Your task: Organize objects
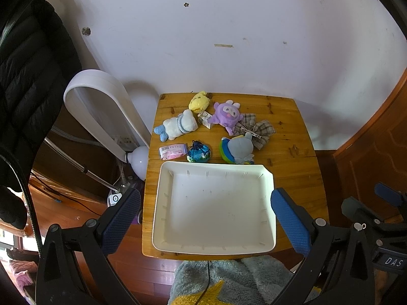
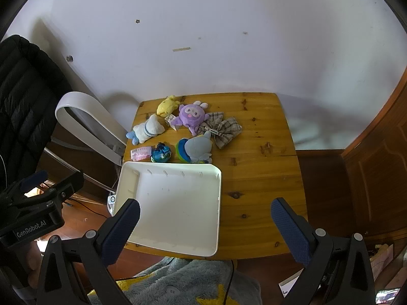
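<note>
1. A small wooden table point(image 1: 300, 137) stands against a white wall point(image 1: 229, 50), and a white tray point(image 1: 162, 203) lies on its near half, towards the left edge, with nothing in it.
2. Beyond the tray, the toys sit in a loose cluster on the far left part of the table.
3. At the back lies a yellow plush point(image 1: 199, 101); just right of it, a purple plush point(image 1: 227, 114) faces up.
4. A white plush point(image 1: 178, 126) with blue feet lies on its side near the left edge.
5. A small tag point(image 1: 205, 119) lies between the white and purple plush.
6. A plaid bow point(image 1: 259, 128) spreads out to the right of the purple plush, touching it.
7. A grey plush point(image 1: 239, 150) with a blue and green rim sits just beyond the tray's far edge, overlapping the bow.
8. Left of it, also close to the tray, are a blue pouch point(image 1: 199, 152) and a pink packet point(image 1: 173, 150).
9. The left gripper point(image 1: 206, 218) hangs over the tray, tilted down, jaws spread wide and holding nothing.
10. The right gripper point(image 2: 205, 225) hangs over the tray's right edge and bare wood, likewise wide apart and empty.
11. A black jacket point(image 1: 28, 76) hangs at the left, with a white fan point(image 1: 101, 109) beside the table.
12. Fuzzy grey fabric point(image 1: 229, 277) with yellow shows below the near edge.
</note>
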